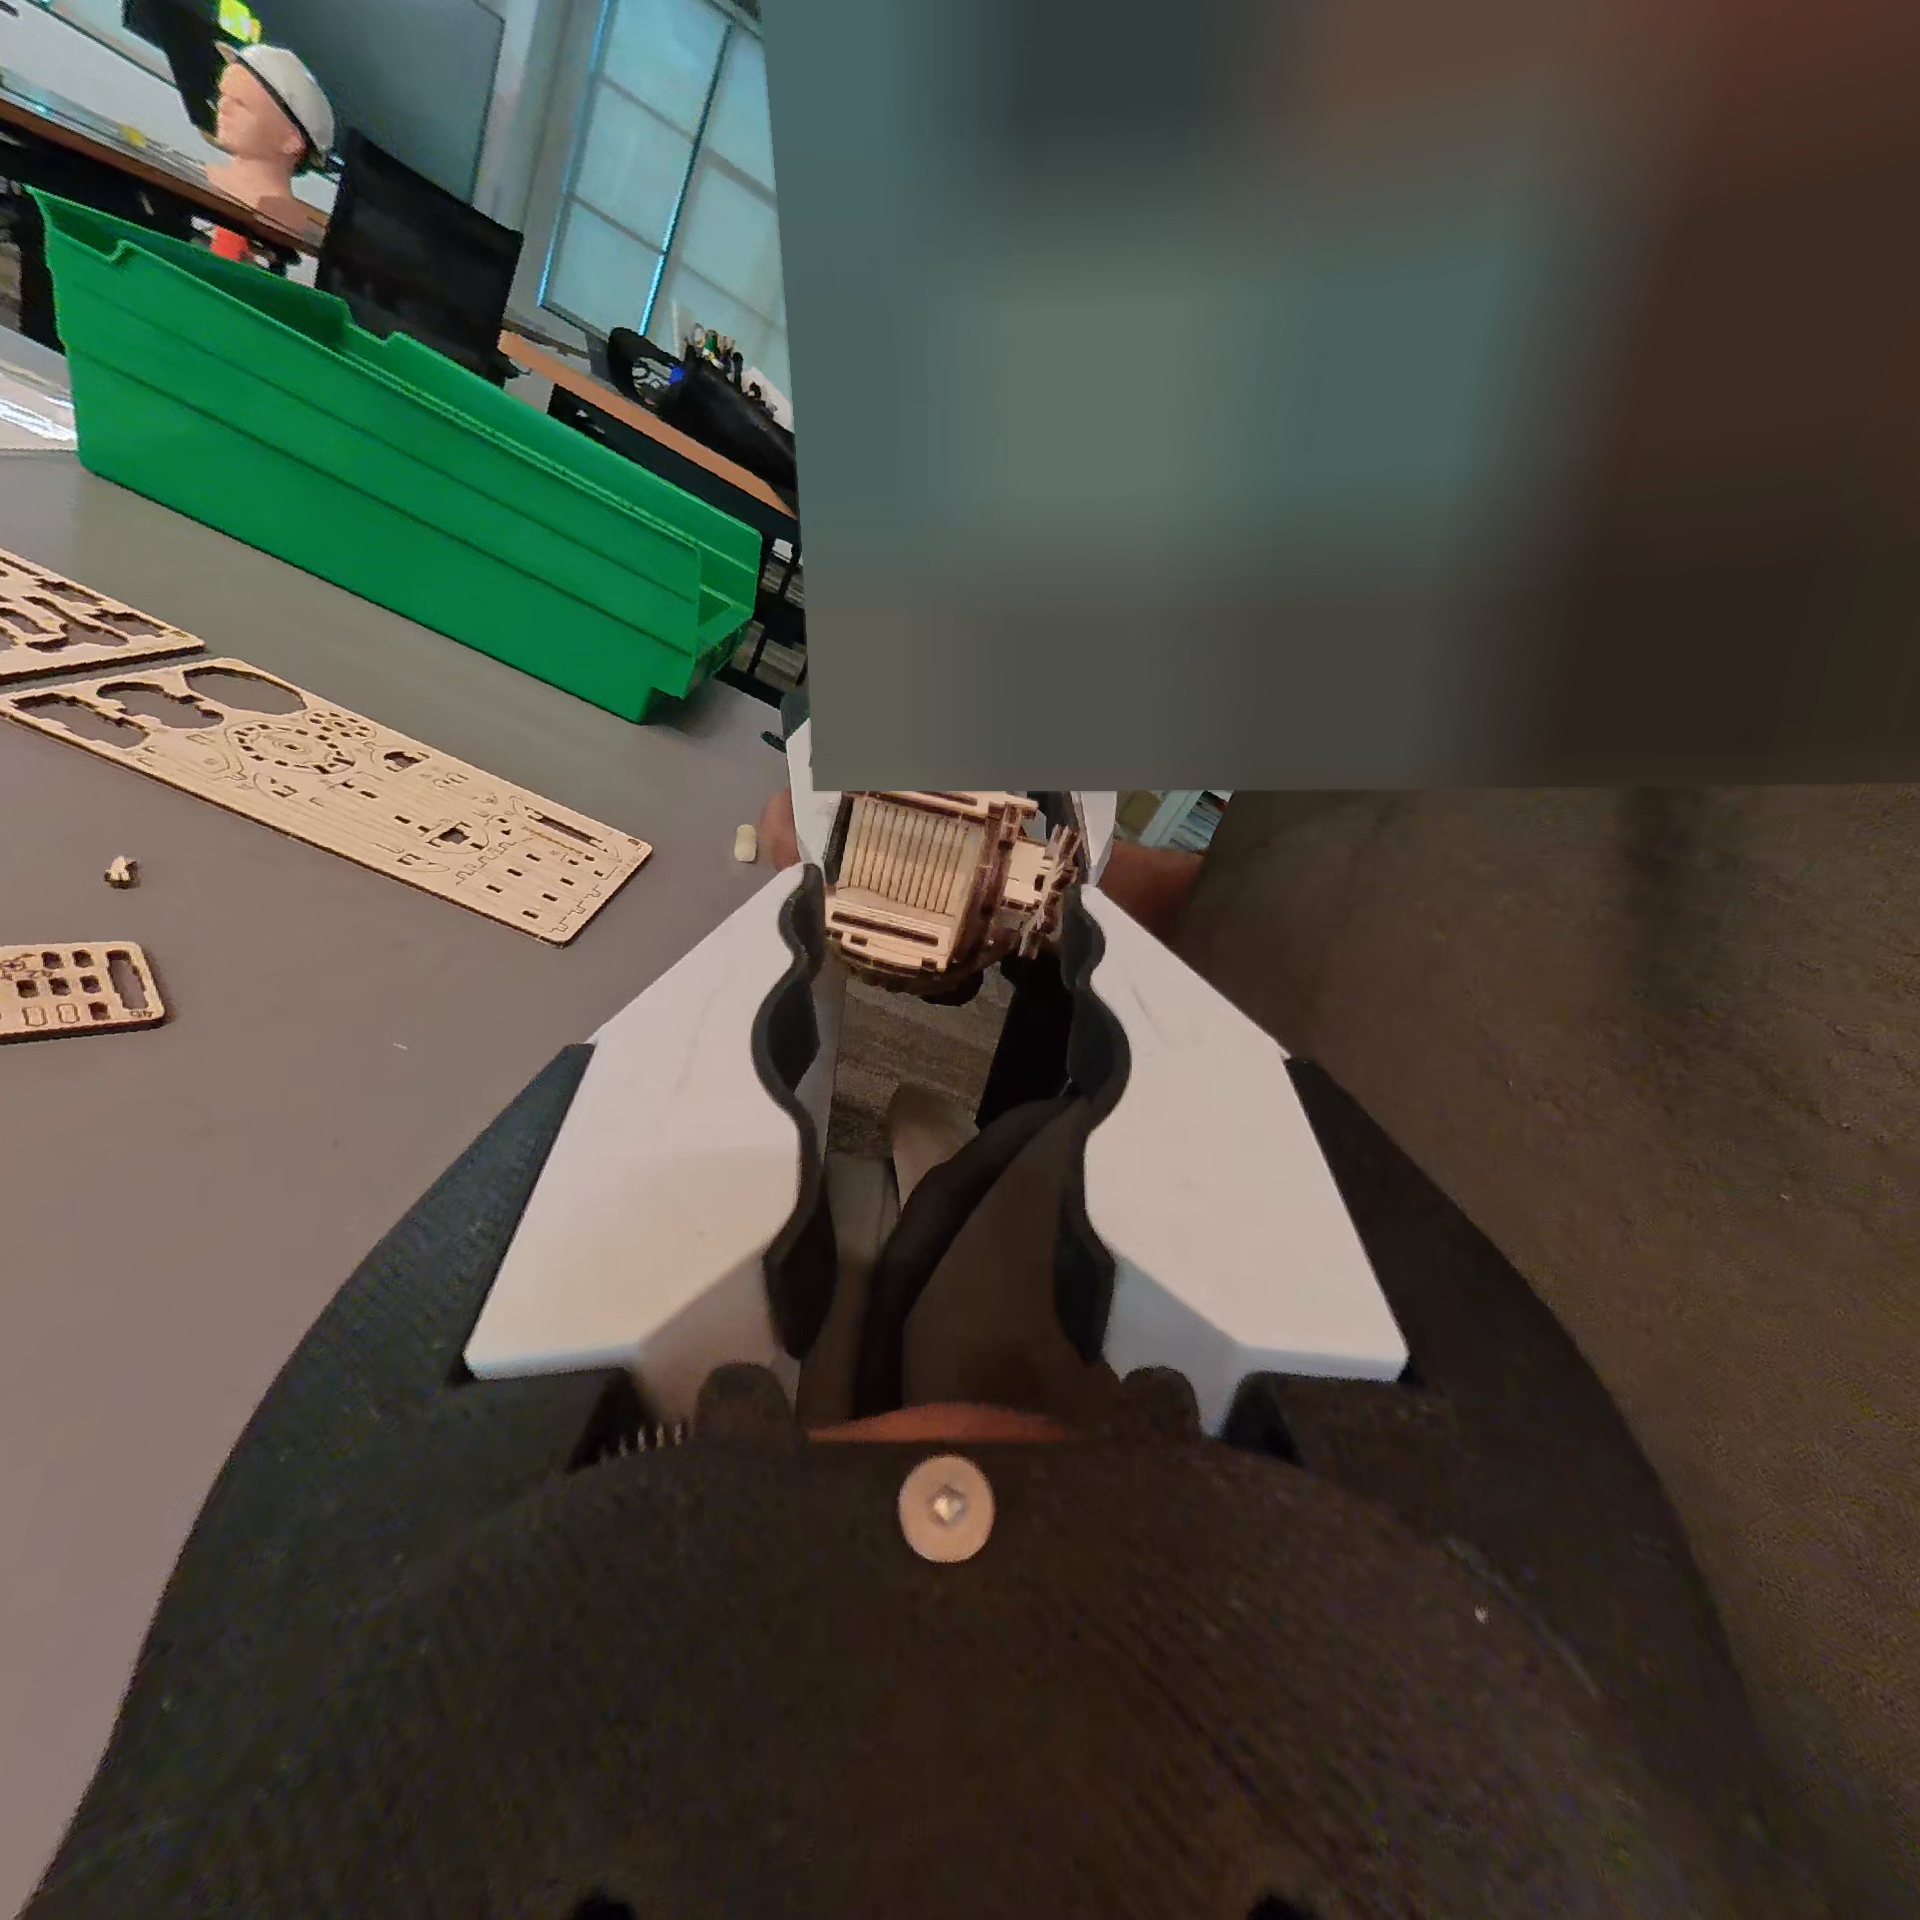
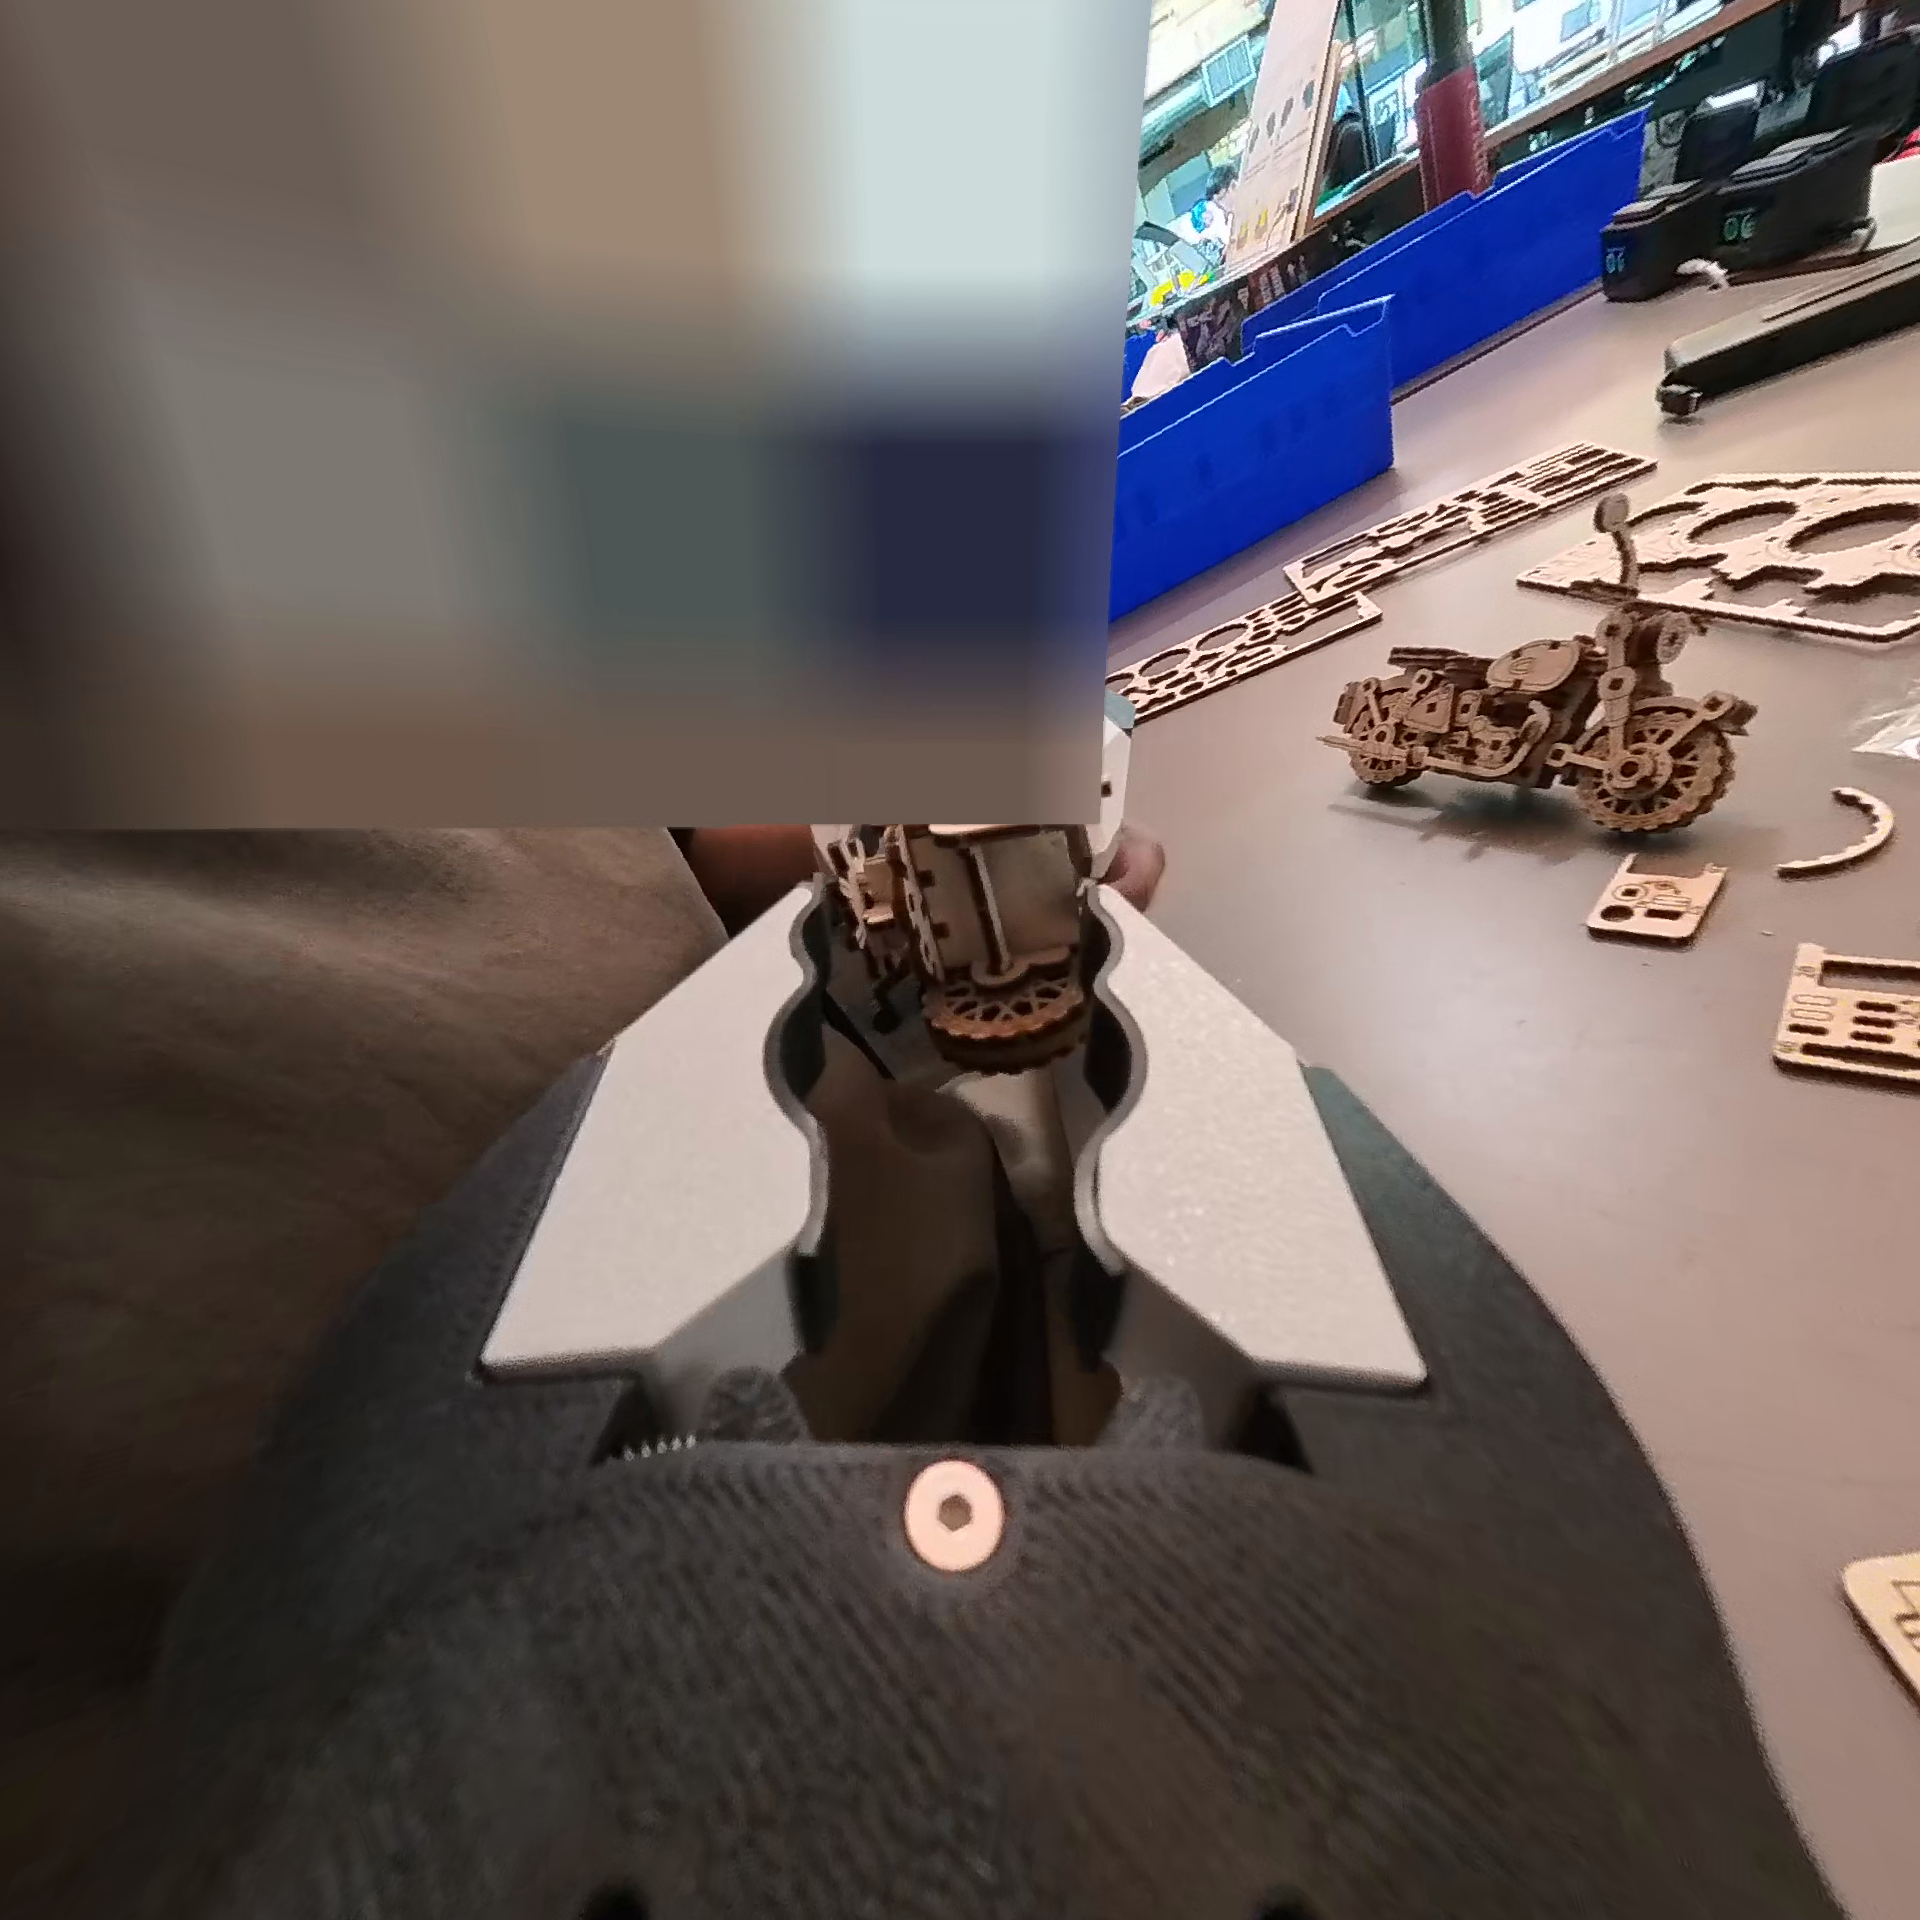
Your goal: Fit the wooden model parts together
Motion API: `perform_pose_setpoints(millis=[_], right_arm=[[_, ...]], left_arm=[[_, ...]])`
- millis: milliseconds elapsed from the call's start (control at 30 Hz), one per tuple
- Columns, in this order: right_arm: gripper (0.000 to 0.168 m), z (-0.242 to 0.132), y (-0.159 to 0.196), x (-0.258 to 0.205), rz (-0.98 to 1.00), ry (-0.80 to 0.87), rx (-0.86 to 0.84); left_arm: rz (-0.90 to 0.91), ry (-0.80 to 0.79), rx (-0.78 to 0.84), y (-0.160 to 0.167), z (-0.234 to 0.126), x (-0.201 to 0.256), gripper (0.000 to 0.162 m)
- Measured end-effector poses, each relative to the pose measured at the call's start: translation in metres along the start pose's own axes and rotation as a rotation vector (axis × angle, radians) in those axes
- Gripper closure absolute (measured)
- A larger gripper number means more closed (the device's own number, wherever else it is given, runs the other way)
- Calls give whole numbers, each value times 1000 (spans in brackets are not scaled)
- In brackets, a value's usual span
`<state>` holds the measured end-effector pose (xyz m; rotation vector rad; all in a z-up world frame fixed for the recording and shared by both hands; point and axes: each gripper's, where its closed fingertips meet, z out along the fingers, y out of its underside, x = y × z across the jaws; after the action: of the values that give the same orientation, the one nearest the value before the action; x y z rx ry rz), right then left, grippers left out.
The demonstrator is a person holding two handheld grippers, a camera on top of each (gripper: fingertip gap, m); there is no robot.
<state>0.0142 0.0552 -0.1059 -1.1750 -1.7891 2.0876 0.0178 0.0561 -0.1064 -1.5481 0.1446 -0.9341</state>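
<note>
A small wooden model sub-assembly with slatted panels and a gear wheel hangs in the air in front of a person's brown-clad torso, off the grey table's edge. My left gripper is shut on it at the fingertips. In the right wrist view the same sub-assembly shows its toothed wheel low down, and my right gripper is shut on it from the opposite side. White finger parts of the other gripper show just behind the model. The model's top is hidden by a blurred patch.
A green bin stands at the back left; punched wooden sheets and a small plate lie on the table. On the right: a finished wooden motorcycle, blue bins, more sheets, small plates and a curved piece. The grippers are tip to tip, or close to it.
</note>
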Motion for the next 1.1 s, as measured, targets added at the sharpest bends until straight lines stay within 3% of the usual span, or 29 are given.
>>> perform_pose_setpoints(millis=[300, 900, 1100], right_arm=[[122, 0, 4, 3, 24, -1, -28], [123, -2, 4, 5, -6, 17, -35], [122, -4, -1, -6, -3, -50, -4]], left_arm=[[34, 45, -27, 6, 1, 10, 145], [42, 32, -23, 5, 1, 9, 147], [8, 106, -5, 3, 1, 20, 147]])
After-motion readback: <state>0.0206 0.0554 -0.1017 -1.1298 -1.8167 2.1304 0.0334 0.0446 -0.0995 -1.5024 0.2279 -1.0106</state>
